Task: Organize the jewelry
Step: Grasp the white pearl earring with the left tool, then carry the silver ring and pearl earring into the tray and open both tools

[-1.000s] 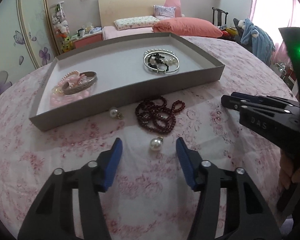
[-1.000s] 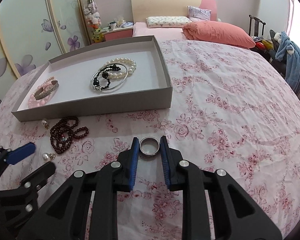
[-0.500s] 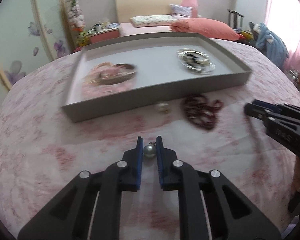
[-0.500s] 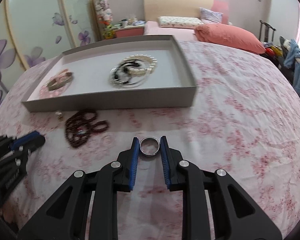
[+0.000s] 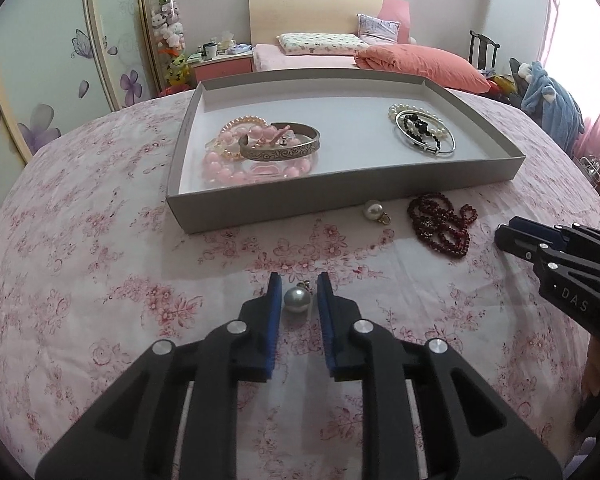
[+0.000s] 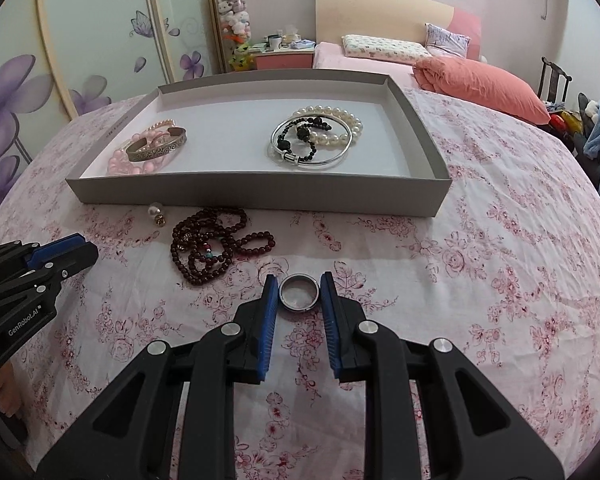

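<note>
**Left gripper.** Your left gripper point(image 5: 299, 292) has the pearl earring point(image 5: 297, 300) between its blue pads. The jaws have just been opening. A sliver of gap shows on the right-hand side of the pearl, so the pads no longer appear to press on it. I judge it loose, lying on the floral cloth of the desk point(image 5: 100, 280).

**Right gripper.** Your right gripper point(image 6: 299, 292) is narrowly closed on the silver ring point(image 6: 299, 298), with both pads against its rim and the ring lying flat between them.

**Governing relation.** The grey tray point(image 5: 340, 196) lies straight ahead of both grippers, with its long side across your line of reach. Its near wall stands between each held piece and the tray floor, so either piece must go up and over, not slide in.
- The left gripper faces the end holding the pink bead bracelets point(image 5: 236, 168) and the engraved cuff point(image 5: 280, 152).
- The right gripper faces the end holding the bangle and pearl cluster point(image 6: 316, 136).

**Outstanding.** A second pearl earring point(image 5: 374, 211) rests just beside the near wall, with the dark red bead strand point(image 5: 440, 228) next to it. Both lie on the cloth between your two grippers. The earring looks nearer the left, the strand nearer the right.

**Risk.** The round pearl may roll if you advance without closing on it again.
</note>
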Available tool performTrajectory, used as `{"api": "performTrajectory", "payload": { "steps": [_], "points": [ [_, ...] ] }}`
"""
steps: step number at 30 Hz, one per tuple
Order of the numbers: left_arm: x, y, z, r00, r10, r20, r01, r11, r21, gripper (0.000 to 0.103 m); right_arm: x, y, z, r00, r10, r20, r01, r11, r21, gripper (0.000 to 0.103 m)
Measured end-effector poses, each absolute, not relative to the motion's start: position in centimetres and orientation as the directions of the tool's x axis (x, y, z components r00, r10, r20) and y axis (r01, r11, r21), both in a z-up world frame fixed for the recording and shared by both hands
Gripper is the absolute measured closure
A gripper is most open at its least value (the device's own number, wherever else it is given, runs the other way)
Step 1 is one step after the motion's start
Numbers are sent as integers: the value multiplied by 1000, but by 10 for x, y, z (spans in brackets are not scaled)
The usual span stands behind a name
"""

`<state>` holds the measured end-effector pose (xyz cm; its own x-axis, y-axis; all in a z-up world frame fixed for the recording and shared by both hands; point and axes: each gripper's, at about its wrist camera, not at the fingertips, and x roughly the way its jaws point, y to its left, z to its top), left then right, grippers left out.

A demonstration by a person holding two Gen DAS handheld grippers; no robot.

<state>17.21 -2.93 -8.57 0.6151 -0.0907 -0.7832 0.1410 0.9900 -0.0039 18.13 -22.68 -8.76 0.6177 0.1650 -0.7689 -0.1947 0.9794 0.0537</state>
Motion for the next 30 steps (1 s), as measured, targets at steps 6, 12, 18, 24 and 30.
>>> {"api": "performTrajectory", "payload": {
  "steps": [6, 12, 18, 24, 30],
  "points": [
    [174, -29, -86, 615, -90, -783, 136, 991, -7, 89, 181, -227, -88, 617, 171, -769, -195, 979, 61, 80],
    [172, -26, -84, 619, -92, -780, 129, 992, -15, 89, 179, -232, -86, 620, 180, -764, -182, 980, 83, 81],
    [160, -22, -65, 673, -104, -733, 126, 992, -25, 89, 171, -235, -70, 666, 184, -723, -177, 980, 86, 81],
    [146, -24, -43, 733, -100, -673, 115, 993, -22, 89, 161, -229, -47, 724, 193, -662, -190, 979, 78, 80],
    [135, -29, -21, 795, -79, -601, 99, 995, -1, 89, 148, -222, -21, 805, 194, -561, -200, 979, 51, 81]
  ]
}}
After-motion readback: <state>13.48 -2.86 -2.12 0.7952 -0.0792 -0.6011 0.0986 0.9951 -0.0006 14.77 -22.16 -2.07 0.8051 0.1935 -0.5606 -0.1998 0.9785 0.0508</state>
